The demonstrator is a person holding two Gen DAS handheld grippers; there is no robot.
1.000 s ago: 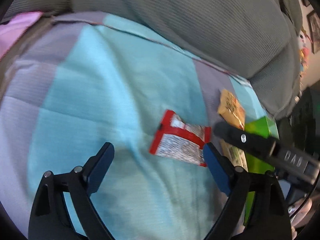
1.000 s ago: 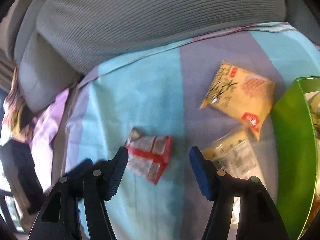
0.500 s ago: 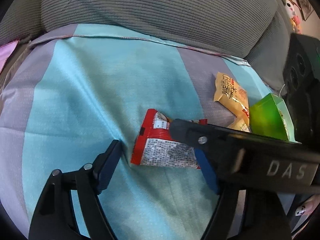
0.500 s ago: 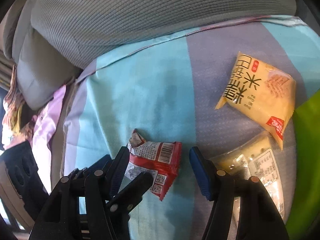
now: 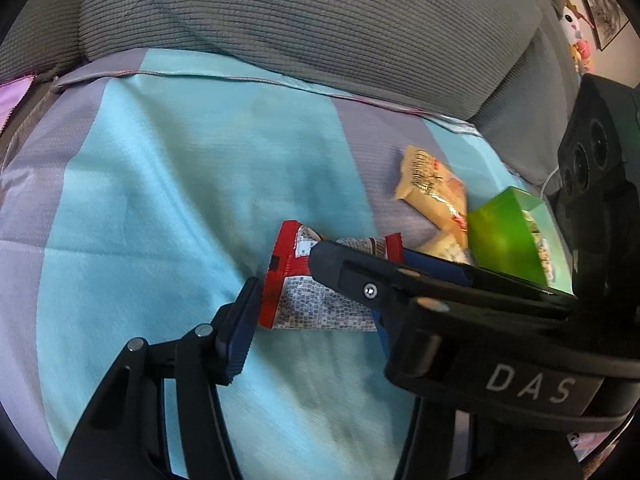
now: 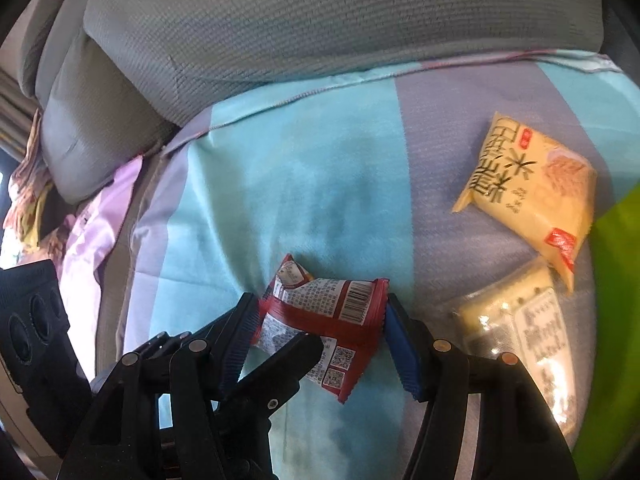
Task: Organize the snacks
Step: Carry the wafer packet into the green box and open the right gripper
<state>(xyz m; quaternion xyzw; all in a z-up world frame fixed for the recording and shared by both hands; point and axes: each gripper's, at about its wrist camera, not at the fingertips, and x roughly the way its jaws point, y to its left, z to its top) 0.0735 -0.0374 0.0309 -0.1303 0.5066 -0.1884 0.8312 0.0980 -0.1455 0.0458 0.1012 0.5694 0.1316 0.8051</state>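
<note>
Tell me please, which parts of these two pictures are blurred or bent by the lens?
Left wrist view: the yellow packet and green box near the right edge are smeared, while the red packet is fairly sharp; the grey cushion curves with the fisheye. Right wrist view: the green box is a soft blur at the edge; the barcode on the red packet is readable.

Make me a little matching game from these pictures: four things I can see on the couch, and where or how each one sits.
Things:
1. red snack packet
2. yellow snack packet
3. clear cracker packet
4. green box

Descriptions:
A. stands at the far right
B. between two gripper fingers
C. Chinese characters printed on it
D. see-through, white label

Pairs: 1-B, 2-C, 3-D, 4-A
</note>
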